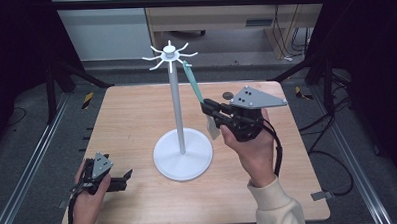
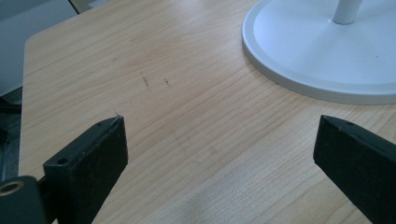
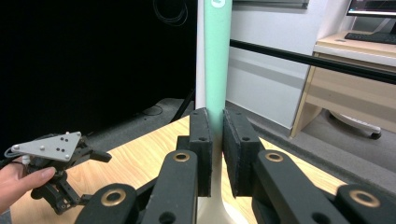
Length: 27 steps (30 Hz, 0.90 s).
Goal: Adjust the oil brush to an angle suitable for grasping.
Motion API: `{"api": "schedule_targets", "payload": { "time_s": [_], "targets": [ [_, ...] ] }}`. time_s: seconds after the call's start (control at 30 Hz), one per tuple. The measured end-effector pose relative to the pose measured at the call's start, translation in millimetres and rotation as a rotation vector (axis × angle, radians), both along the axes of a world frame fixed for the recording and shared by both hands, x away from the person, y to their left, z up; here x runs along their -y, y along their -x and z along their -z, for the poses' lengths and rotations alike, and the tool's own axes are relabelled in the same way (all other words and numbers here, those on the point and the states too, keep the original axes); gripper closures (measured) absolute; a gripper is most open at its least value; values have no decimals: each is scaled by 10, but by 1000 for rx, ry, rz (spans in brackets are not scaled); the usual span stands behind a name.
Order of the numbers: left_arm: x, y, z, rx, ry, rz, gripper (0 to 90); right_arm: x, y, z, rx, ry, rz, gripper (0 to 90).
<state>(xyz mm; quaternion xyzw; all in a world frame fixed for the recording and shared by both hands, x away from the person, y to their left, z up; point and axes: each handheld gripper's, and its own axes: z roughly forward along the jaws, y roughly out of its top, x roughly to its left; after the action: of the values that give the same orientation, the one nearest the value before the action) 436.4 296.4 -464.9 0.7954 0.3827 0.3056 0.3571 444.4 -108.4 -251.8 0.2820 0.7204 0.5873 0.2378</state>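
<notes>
- Two risks stand out. The right gripper (image 1: 210, 113) has its jaws closed on the green handle of a long utensil (image 1: 194, 85), whose top reaches up to the hooks of the white rack (image 1: 170, 56). If the top is hooked there, which I cannot tell, a sideways tug could tip the rack.
- Its pale lower end hangs below the jaws over the round base (image 1: 183, 155) mid-tabletop; a slack grip would let it slide and drop.
- The left gripper (image 2: 219, 154) rests near the tabletop's front left corner, jaws wide apart and empty, too far off to steady the pole (image 1: 177, 112).
</notes>
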Motion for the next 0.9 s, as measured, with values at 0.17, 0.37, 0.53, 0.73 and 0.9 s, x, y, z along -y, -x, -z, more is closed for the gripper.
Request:
{"api": "schedule_targets", "payload": {
  "time_s": [0.17,0.37,0.53,0.73,0.9],
  "targets": [
    [-3,0,2,0,-1,-1,26,-38,-53,16,-7,0,-2,826],
    [-5,3,2,0,-1,-3,27,-77,-104,50,-10,-1,-7,826],
    [-2,7,1,0,-1,-4,26,-84,-115,62,-8,-4,-4,826],
    [-4,7,2,1,0,-6,26,-96,-130,75,-3,-1,-2,826],
    [-6,6,2,1,1,-4,26,-107,-137,78,-4,3,-2,826]
  ]
}}
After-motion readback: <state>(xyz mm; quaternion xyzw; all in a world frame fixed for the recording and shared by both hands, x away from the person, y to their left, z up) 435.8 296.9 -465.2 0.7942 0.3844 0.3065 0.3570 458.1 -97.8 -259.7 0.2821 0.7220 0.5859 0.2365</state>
